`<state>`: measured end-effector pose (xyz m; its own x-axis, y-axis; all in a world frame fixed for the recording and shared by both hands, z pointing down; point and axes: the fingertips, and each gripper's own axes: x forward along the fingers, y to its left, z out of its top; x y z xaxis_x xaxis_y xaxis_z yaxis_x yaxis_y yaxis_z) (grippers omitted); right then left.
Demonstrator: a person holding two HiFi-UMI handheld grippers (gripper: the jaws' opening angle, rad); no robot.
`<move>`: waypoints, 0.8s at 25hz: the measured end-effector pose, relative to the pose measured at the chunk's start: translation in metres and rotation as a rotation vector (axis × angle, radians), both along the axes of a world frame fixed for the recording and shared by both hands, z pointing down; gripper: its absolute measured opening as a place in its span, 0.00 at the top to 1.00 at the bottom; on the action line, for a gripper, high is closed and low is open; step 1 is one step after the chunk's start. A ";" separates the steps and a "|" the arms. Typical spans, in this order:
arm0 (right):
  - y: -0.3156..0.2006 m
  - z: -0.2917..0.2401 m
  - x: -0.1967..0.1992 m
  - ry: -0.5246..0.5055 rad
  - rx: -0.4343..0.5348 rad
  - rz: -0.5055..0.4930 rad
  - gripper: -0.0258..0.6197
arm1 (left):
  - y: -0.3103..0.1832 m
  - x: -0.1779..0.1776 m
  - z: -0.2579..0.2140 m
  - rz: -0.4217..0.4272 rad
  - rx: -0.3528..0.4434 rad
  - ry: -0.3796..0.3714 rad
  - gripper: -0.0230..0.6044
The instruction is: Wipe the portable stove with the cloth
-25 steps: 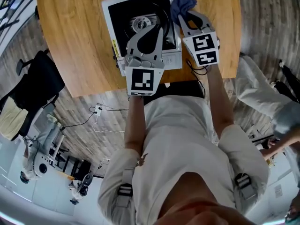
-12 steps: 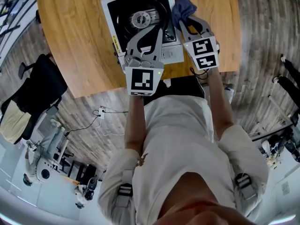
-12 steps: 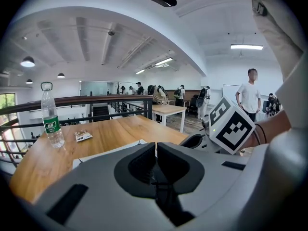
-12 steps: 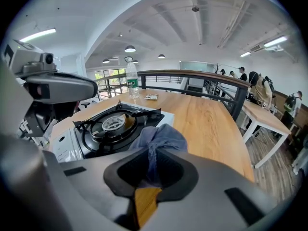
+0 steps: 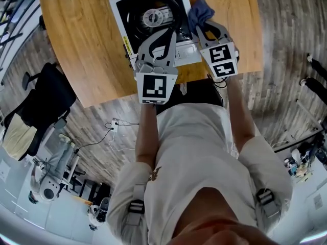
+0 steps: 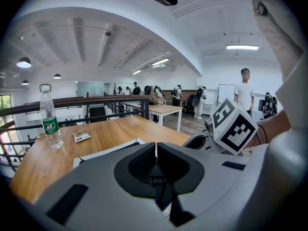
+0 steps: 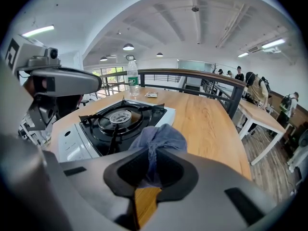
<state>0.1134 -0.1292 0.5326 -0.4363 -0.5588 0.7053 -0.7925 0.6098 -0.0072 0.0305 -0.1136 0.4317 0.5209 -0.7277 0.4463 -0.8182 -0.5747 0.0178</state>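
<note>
The portable stove (image 5: 153, 19), white with a black top and a round burner, sits on the wooden table (image 5: 82, 45). My right gripper (image 5: 198, 27) is shut on a bunched blue cloth (image 5: 200, 10), which hangs at the stove's right edge. In the right gripper view the cloth (image 7: 159, 139) rises from between the jaws, just right of the stove (image 7: 120, 118). My left gripper (image 5: 171, 33) hovers over the stove's near right part. Its jaws are shut with nothing in them (image 6: 156, 150).
A water bottle (image 6: 50, 124) and a small packet (image 6: 81, 136) stand at the table's far side. The table's near edge (image 5: 153, 88) runs just in front of the person. Railings, other tables and people are beyond. A dark chair (image 5: 43, 93) stands on the floor at left.
Both grippers have drawn back a little toward the person. The cloth has come nearer along the stove's right edge. The jaws look unchanged.
</note>
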 end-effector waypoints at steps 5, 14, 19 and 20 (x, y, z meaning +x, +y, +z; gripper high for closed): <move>0.010 0.001 0.002 0.007 -0.001 0.015 0.88 | 0.006 0.000 -0.002 0.017 0.006 0.003 0.91; 0.028 0.002 0.004 0.017 -0.022 0.031 0.88 | 0.016 -0.002 -0.004 0.047 0.013 0.002 0.91; 0.035 -0.004 0.007 0.025 -0.023 0.037 0.88 | 0.022 -0.007 -0.010 0.053 0.013 -0.010 0.92; 0.036 -0.006 0.008 0.023 -0.018 0.042 0.88 | 0.023 -0.009 -0.011 0.052 0.014 -0.010 0.92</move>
